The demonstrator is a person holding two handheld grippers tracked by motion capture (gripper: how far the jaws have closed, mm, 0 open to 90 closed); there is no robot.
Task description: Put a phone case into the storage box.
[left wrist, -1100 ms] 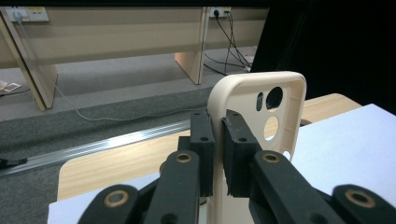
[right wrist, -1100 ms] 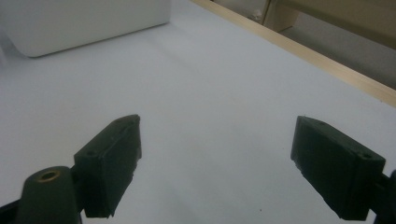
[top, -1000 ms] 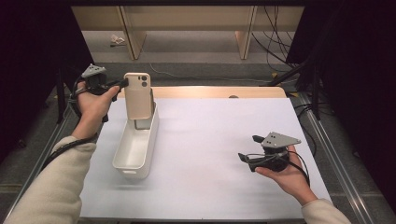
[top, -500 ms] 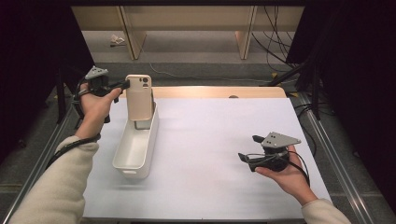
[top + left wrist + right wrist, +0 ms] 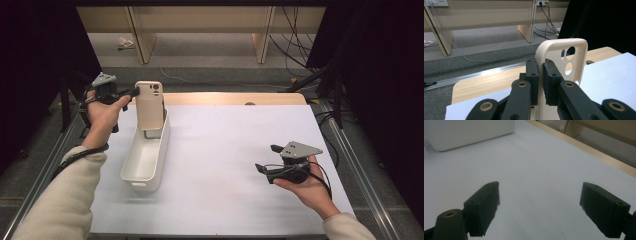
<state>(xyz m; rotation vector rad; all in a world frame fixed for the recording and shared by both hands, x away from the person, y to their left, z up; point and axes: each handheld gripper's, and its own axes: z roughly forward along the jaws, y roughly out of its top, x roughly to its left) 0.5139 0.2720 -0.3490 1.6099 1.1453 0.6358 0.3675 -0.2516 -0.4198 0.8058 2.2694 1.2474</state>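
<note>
A beige phone case [image 5: 150, 104] stands upright over the far end of a long white bin [image 5: 145, 156] at the table's left. My left gripper [image 5: 131, 93] is shut on the case's left edge. In the left gripper view the case [image 5: 571, 52] shows its camera cut-outs, and its edge is pinched between the black jaws of that gripper [image 5: 540, 75]. My right gripper [image 5: 267, 159] rests low over the table at the right, open, with nothing between its fingers [image 5: 484, 205].
A white sheet [image 5: 235, 150] covers the wooden table [image 5: 225, 98]. The bin's white wall [image 5: 469, 132] lies far ahead in the right gripper view. Metal rails [image 5: 350, 165] run along both table sides. Cables and bench legs lie on the floor beyond.
The left hand and the phone case have shifted slightly toward the near side, keeping the case upright over the bin's far end. The right gripper has not moved.
</note>
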